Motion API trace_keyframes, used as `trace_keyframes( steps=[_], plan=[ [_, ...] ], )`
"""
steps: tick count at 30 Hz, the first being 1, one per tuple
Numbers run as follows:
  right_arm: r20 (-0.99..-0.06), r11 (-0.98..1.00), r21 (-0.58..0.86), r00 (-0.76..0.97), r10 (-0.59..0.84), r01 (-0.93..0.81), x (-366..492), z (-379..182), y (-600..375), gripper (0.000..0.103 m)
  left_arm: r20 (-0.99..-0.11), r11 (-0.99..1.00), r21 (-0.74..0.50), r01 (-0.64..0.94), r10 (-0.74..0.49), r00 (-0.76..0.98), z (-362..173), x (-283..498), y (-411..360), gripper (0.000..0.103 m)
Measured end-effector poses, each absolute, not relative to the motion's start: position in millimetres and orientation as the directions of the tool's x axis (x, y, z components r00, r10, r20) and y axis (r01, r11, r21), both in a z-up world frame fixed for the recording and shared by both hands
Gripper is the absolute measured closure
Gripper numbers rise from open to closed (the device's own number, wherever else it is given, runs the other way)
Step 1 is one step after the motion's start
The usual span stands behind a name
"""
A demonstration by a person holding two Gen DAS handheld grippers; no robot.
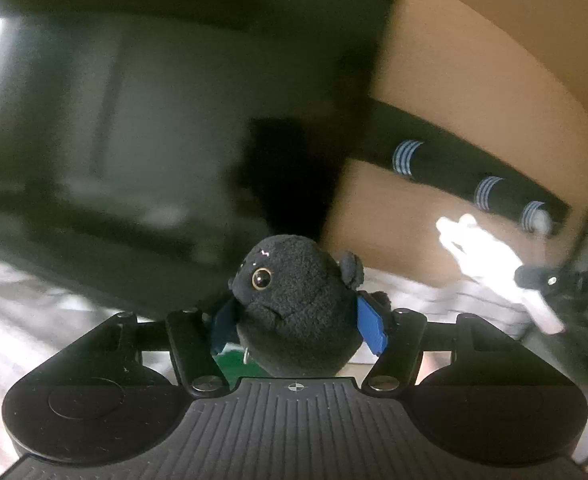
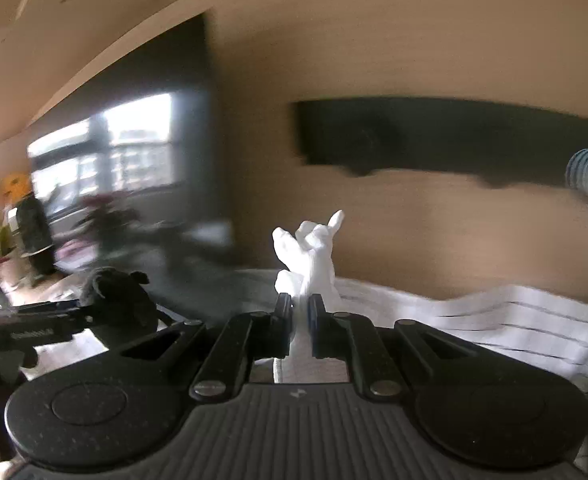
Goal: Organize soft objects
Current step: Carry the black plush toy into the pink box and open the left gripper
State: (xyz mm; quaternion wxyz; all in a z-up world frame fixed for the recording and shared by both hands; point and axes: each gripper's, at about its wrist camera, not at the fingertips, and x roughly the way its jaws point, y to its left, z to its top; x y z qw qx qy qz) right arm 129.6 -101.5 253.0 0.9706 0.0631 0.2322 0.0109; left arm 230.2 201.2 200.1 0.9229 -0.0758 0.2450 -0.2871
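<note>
The round fuzzy plush toy (image 1: 294,312) is charcoal black, with a glossy amber-ringed dark eye and a tiny pink mark on its head. The left gripper (image 1: 298,324) is matt black with bright blue pads (image 1: 371,328). The crumpled soft cloth toy (image 2: 310,252) is plain white; the right gripper (image 2: 299,320) is black. The bedding (image 2: 494,320) is white with thin grey stripes. The wall panel (image 1: 474,64) is tan, crossed by a black rail (image 1: 454,164) bearing pale blue striped patches.

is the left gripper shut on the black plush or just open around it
Shut on it: the left gripper has both blue pads pressed into the sides of the black plush.
</note>
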Motion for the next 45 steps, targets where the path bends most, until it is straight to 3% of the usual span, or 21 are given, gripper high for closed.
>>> trace_keyframes(
  steps=[12,21,24,26,27,29,31,35,45],
  plan=[
    [-0.425,0.969,0.124,0.894,-0.143,0.214,64,233,-238,0.094,-0.402,0.569,-0.415,0.710,-0.815,0.418,211,202,26,0.035],
    [-0.506,0.946,0.194,0.852,-0.131,0.261,78,185,-283,0.094,-0.483,0.552,-0.494,0.672,-0.817,0.315,173,223,-54,0.034],
    [-0.552,0.943,0.214,0.828,-0.100,0.256,86,158,-289,0.092,-0.551,0.581,-0.536,0.612,-0.790,0.268,142,240,-70,0.032],
    [-0.592,0.941,0.222,0.802,-0.078,0.256,94,141,-291,0.086,-0.636,0.643,-0.474,0.602,-0.722,0.271,123,244,-79,0.031],
    [-0.606,0.940,0.214,0.791,-0.084,0.264,95,134,-290,0.078,-0.675,0.675,-0.416,0.609,-0.679,0.291,114,242,-82,0.033],
    [-0.614,0.942,0.193,0.783,-0.102,0.275,96,125,-289,0.065,-0.691,0.677,-0.380,0.630,-0.661,0.293,105,239,-86,0.033],
    [-0.612,0.941,0.172,0.780,-0.130,0.292,93,121,-287,0.055,-0.671,0.656,-0.440,0.613,-0.694,0.261,100,240,-82,0.033],
    [-0.606,0.934,0.161,0.779,-0.162,0.320,83,118,-287,0.054,-0.603,0.635,-0.485,0.602,-0.741,0.296,111,238,-68,0.033],
    [-0.546,0.971,0.009,0.815,-0.195,0.238,53,122,-220,0.040,-0.509,0.691,-0.390,0.608,-0.712,0.483,145,202,22,0.033]
  ],
)
